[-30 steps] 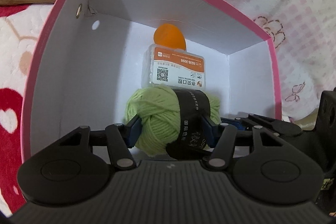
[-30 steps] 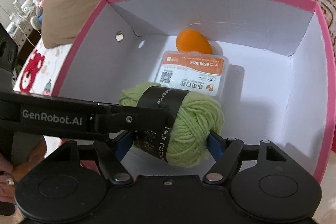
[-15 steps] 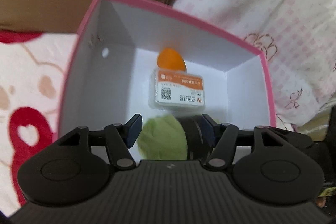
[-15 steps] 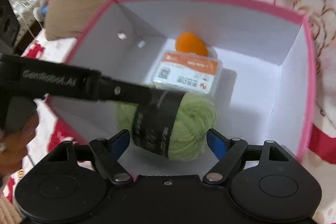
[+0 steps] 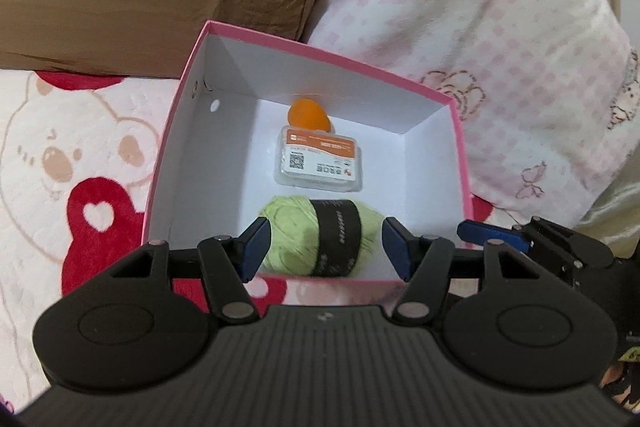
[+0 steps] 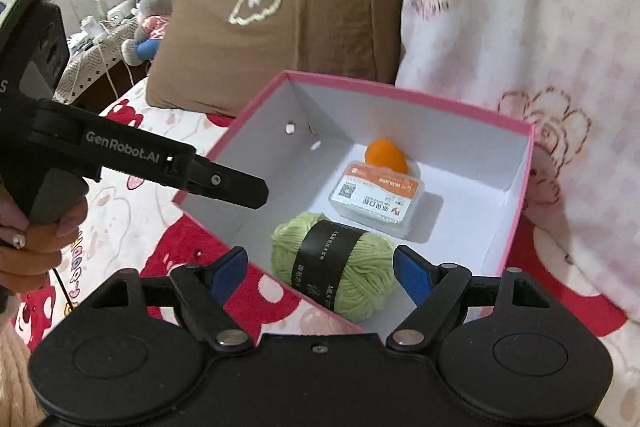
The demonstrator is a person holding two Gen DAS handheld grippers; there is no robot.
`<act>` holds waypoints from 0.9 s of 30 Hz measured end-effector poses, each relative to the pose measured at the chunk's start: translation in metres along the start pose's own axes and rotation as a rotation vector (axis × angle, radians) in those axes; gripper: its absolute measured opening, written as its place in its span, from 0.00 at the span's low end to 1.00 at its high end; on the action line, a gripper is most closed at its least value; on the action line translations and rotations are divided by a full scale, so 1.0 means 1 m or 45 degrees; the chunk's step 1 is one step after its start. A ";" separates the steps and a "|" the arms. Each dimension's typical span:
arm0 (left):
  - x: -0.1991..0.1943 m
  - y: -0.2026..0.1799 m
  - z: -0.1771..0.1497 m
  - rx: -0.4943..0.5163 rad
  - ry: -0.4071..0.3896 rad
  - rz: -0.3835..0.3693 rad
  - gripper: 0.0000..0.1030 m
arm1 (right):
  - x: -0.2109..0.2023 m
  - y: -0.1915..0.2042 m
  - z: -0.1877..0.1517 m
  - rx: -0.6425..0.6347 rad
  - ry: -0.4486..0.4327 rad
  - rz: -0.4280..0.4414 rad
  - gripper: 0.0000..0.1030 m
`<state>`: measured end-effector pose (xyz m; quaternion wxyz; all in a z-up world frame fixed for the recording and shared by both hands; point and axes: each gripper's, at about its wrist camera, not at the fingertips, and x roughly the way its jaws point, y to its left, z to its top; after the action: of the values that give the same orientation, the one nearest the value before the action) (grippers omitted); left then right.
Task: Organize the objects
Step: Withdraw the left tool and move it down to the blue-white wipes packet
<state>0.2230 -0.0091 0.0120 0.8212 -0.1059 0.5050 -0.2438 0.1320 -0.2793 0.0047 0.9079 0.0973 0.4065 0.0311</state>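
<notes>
Three things are lying in one pink-rimmed white cardboard box [image 5: 176,131] on the bed.

One green yarn ball with a black paper band [image 5: 316,239] is sitting nearest the box's near wall, one clear plastic case with an orange-and-white label [image 5: 318,163] is lying just beyond it, and one orange egg-shaped object [image 5: 308,113] is resting by the far wall. The left gripper [image 5: 322,245] and right gripper [image 6: 320,277] are both hovering over the box's near edge, jaws released, gripping nothing.

Both wrist views angled down from above and near, sharing the pink box [image 5: 460,147] and its contents.
</notes>
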 end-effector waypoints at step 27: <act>-0.082 -0.079 -0.084 0.149 0.102 0.054 0.68 | -0.130 0.057 -0.042 -0.271 -0.073 -0.086 0.82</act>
<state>0.0954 -0.0287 0.0696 0.8100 -0.0373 0.5246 -0.2595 0.0152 -0.2342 0.0837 0.9249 -0.0124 0.3778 0.0408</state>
